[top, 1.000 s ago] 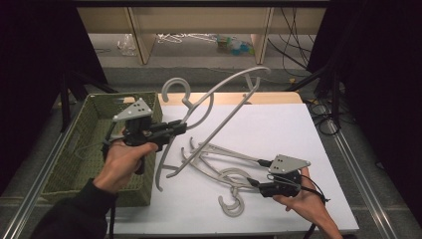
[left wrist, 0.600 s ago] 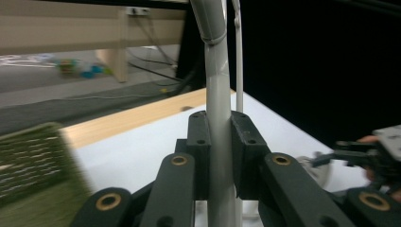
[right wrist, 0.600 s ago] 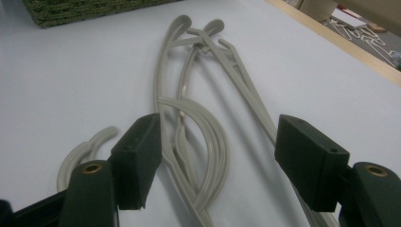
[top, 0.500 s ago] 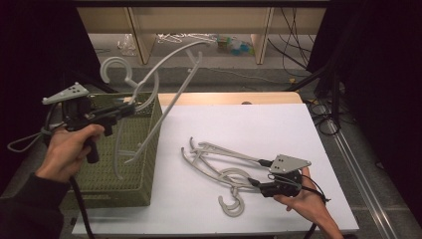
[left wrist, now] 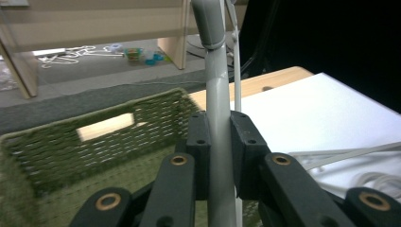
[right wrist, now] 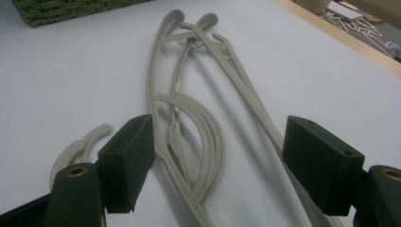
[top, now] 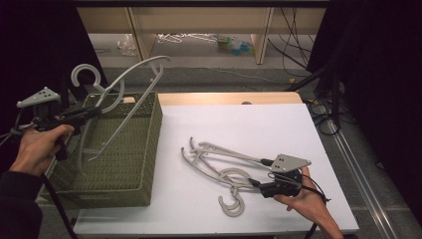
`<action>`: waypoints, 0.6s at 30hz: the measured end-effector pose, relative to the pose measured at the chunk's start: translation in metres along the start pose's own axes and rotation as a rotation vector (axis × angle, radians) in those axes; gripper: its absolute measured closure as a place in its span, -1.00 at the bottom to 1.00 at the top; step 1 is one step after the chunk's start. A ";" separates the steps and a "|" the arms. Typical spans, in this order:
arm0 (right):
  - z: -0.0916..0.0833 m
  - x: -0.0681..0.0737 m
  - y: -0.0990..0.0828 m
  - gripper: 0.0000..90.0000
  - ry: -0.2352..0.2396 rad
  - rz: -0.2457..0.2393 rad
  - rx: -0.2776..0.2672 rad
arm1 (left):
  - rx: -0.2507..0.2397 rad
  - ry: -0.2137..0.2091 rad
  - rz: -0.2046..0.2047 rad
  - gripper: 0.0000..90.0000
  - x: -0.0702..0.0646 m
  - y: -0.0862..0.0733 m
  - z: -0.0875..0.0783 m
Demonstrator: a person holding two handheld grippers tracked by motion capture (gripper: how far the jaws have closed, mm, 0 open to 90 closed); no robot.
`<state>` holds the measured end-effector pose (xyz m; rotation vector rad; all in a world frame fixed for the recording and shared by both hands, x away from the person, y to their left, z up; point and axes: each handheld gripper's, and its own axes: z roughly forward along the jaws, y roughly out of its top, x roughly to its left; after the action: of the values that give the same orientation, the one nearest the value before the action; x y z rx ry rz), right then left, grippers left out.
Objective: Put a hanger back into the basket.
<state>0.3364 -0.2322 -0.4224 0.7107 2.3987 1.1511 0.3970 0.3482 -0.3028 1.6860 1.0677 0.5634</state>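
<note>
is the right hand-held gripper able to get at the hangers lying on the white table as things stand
Probably yes: the right hand-held gripper is open, its jaws either side of the hangers on the table, with nothing between.

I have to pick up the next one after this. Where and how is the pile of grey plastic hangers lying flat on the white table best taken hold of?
Probably on a straight arm of the grey plastic hangers, coming down from above with the jaws across it. The arms lie flat on the white table, thin and bare, while the hooks curl and overlap. The right gripper already stands open around them.
</note>
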 end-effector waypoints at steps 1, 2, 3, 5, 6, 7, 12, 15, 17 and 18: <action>0.000 0.000 0.000 -0.41 0.000 0.000 0.001 | 0.003 0.004 0.006 0.76 0.004 -0.002 -0.001; 0.001 0.000 0.000 -0.41 0.000 -0.003 -0.004 | 0.005 0.009 0.007 0.76 0.007 -0.004 -0.001; 0.001 0.000 0.000 -0.41 0.000 -0.004 -0.003 | 0.011 0.011 0.011 0.76 0.011 -0.007 -0.001; 0.001 0.000 0.000 -0.41 0.001 -0.009 -0.001 | 0.024 0.016 0.044 0.76 0.015 -0.012 -0.001; 0.001 0.000 0.000 -0.41 -0.001 -0.012 -0.001 | 0.031 0.013 0.059 0.76 0.017 -0.014 -0.001; 0.002 0.000 0.000 -0.41 -0.001 -0.010 -0.006 | 0.040 0.007 0.086 0.76 0.019 -0.018 0.000; 0.001 0.000 0.000 -0.41 0.004 -0.003 -0.001 | 0.091 0.039 0.103 0.76 0.031 -0.033 -0.001; 0.001 0.000 0.000 -0.41 0.004 -0.006 0.000 | 0.102 0.055 0.102 0.76 0.042 -0.043 -0.004; 0.002 0.000 0.000 -0.41 0.001 -0.004 -0.004 | 0.111 0.056 0.099 0.76 0.049 -0.050 -0.007; 0.002 0.000 -0.001 -0.41 -0.002 -0.004 -0.007 | 0.115 0.055 0.096 0.76 0.051 -0.053 -0.008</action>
<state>0.3375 -0.2311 -0.4243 0.7047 2.3923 1.1556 0.3964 0.4005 -0.3548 1.8389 1.0804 0.6235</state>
